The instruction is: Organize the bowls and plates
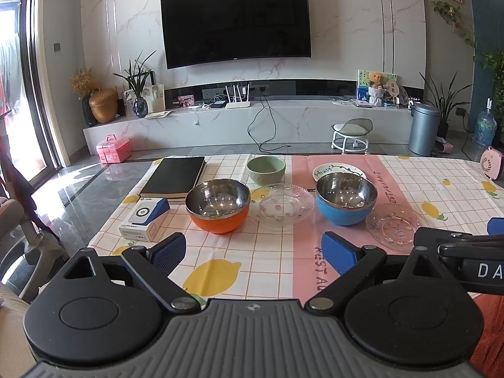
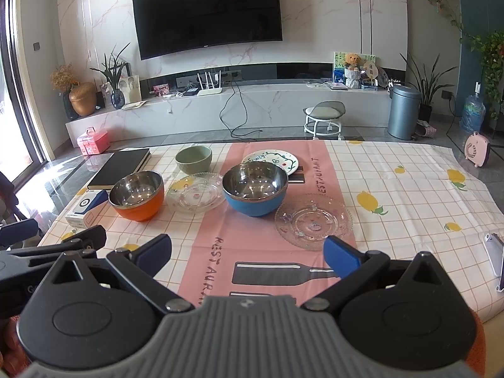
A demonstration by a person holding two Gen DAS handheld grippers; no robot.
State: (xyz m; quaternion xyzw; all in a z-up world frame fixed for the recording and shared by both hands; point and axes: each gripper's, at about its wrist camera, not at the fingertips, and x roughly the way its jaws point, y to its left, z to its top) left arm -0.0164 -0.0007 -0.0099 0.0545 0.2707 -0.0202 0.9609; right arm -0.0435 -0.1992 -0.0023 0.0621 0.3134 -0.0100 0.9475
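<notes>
left gripper (image 1: 254,252): jaws wide apart, holding nothing
right gripper (image 2: 247,255): same
painted plate (image 2: 271,160): half hidden behind blue bowl (image 2: 255,190)

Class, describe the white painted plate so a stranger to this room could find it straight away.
Start at the pink stripe running down the tablecloth and follow it to the far end. There, just behind the blue bowl, lies the painted plate. Unlike the two clear glass plates nearby, it is opaque white with green vines and lettering.

Black notebook (image 1: 173,176), boxed gadget (image 1: 145,219) — perhaps.
</notes>
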